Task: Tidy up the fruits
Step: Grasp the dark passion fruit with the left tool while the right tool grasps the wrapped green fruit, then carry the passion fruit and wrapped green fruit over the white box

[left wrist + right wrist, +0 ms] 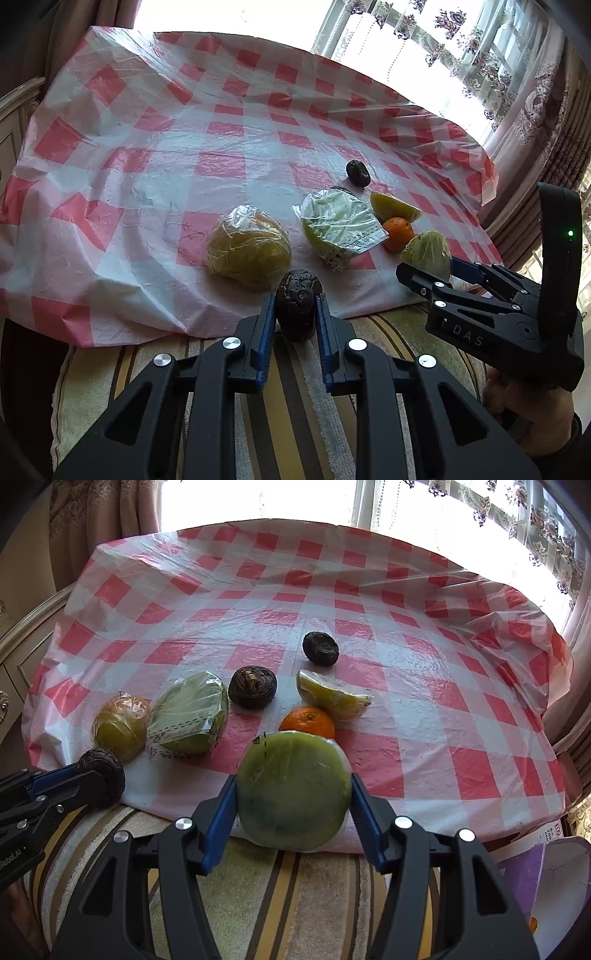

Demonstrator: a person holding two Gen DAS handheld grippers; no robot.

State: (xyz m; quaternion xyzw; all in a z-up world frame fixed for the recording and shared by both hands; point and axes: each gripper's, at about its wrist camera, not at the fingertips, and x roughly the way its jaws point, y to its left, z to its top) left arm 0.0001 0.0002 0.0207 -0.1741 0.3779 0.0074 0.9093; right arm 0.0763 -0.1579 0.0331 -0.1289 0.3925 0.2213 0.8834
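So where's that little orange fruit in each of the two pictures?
Left wrist view: the orange sits right of centre, between the wrapped green fruit and the right gripper.
Right wrist view: the orange sits at centre, just behind the green fruit in that gripper.
Shared landmark: the yellow wedge right behind it.

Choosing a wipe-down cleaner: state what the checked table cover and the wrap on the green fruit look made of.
Checked cover: thin plastic sheet, apparently; it is glossy, creased and translucent at the edges. Wrap on green fruit: clear cling film, likely; it is shiny and smooth, with a printed dashed line.
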